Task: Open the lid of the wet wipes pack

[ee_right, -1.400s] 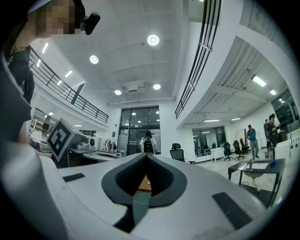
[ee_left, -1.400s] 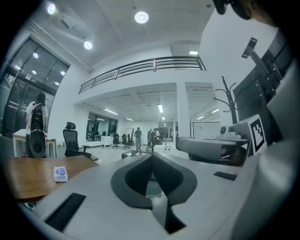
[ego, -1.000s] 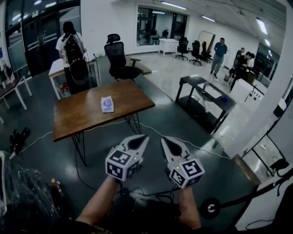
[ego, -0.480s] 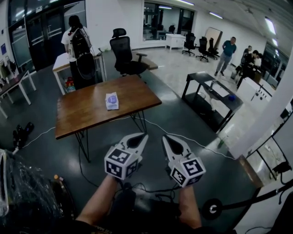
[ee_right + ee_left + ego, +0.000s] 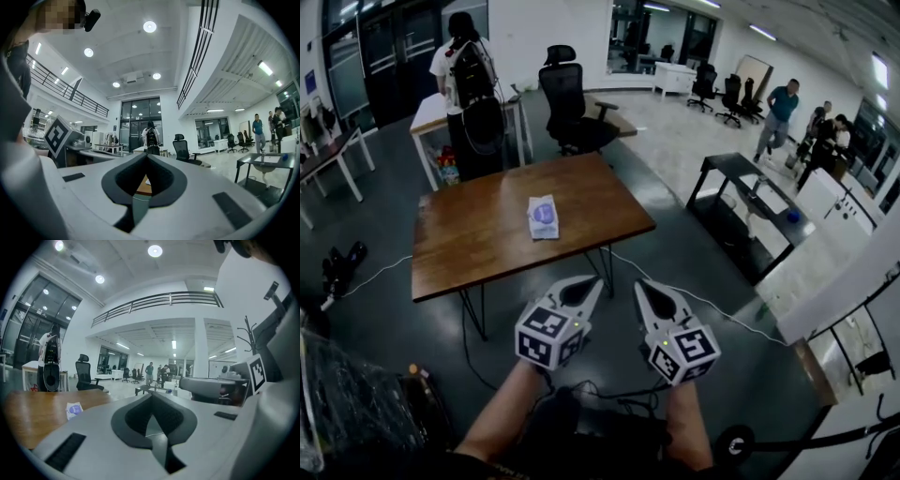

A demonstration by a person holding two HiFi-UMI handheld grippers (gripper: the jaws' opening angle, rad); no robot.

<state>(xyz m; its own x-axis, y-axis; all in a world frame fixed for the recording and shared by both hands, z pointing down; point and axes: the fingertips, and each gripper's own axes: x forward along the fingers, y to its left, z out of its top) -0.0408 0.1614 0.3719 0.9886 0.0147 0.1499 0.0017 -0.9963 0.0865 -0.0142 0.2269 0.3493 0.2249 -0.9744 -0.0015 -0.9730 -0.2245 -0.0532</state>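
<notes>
1. Wet wipes pack (image 5: 543, 217) lies flat mid-bench (image 5: 459, 246), well ahead of both grippers.
2. Left gripper (image 5: 596, 281) and right gripper (image 5: 638, 285) are both clenched with nothing in them.
3. Pack looks light, squishy and slippery, so I'd pin one end and pinch the lid's lip.
4. Office chair (image 5: 574, 103) and a person (image 5: 472, 80) are behind the bench. Nothing seems to block the near side.

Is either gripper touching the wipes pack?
No, the wet wipes pack lies alone on the table, with the left gripper and right gripper short of it.
</notes>
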